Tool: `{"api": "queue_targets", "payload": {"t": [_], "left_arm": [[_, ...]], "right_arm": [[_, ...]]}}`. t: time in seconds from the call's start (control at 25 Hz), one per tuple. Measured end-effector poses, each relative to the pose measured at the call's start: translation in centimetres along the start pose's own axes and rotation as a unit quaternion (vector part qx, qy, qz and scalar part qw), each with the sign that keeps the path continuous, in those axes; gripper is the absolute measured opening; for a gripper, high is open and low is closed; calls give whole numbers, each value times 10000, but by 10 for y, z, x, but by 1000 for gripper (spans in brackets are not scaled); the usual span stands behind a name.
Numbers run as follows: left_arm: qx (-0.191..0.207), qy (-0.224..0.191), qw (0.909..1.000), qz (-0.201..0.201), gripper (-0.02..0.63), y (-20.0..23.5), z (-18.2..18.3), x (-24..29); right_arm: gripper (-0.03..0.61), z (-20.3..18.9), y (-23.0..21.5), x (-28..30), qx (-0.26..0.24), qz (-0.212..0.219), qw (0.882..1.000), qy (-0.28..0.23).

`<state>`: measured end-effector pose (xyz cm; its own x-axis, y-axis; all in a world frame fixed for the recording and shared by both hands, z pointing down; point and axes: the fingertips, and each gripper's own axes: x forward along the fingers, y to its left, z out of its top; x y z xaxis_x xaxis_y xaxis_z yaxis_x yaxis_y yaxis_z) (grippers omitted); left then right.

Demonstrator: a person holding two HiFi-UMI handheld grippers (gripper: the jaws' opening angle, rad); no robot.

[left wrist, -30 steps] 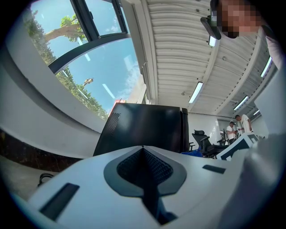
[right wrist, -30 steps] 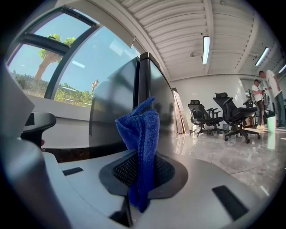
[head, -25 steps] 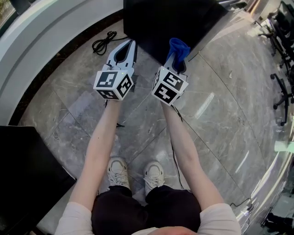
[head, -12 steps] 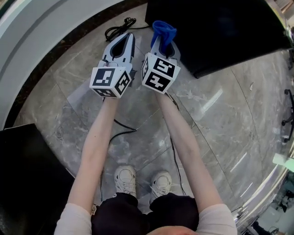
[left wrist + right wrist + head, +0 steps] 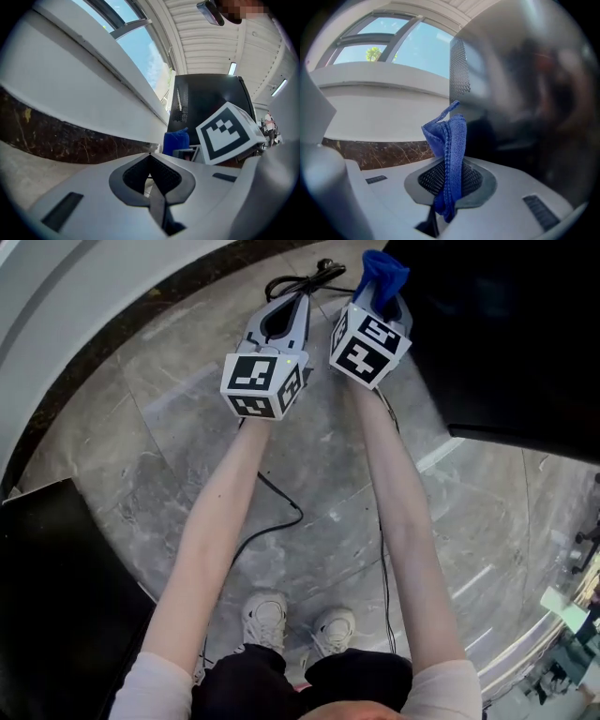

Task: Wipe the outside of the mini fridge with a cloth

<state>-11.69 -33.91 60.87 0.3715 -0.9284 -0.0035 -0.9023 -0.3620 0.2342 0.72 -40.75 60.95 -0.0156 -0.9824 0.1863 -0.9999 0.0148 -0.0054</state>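
Two grippers: left gripper, right gripper. One blue cloth. One black mini fridge. One coiled black cable. Two white shoes.

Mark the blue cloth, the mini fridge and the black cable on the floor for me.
blue cloth (image 5: 451, 140): right gripper view, its folded middle.
mini fridge (image 5: 506, 334): head view, its dark face.
black cable (image 5: 298, 279): head view, the coiled part near the wall.
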Motion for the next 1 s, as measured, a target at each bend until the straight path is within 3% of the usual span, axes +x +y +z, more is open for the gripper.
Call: {"api": "queue_targets", "payload": {"t": [0.32,0.68,0.88,1.0], "left_arm": [[-178,-57,9998,-7,5,6,0,5],[-263,44,9996,108,5,12,-3,6],[-227,48,9997,-54,5,5,-3,6],[-405,10,9991,-143,5,-1,-4,3]], "right_arm": [[61,2,17,32,-363,-2,9993,-47],[61,-9,2,33,-604,-460,9970,119],[61,-18,-5,23,-521,-623,9964,229],[61,-15,-13,14,-423,-777,9960,161]]}}
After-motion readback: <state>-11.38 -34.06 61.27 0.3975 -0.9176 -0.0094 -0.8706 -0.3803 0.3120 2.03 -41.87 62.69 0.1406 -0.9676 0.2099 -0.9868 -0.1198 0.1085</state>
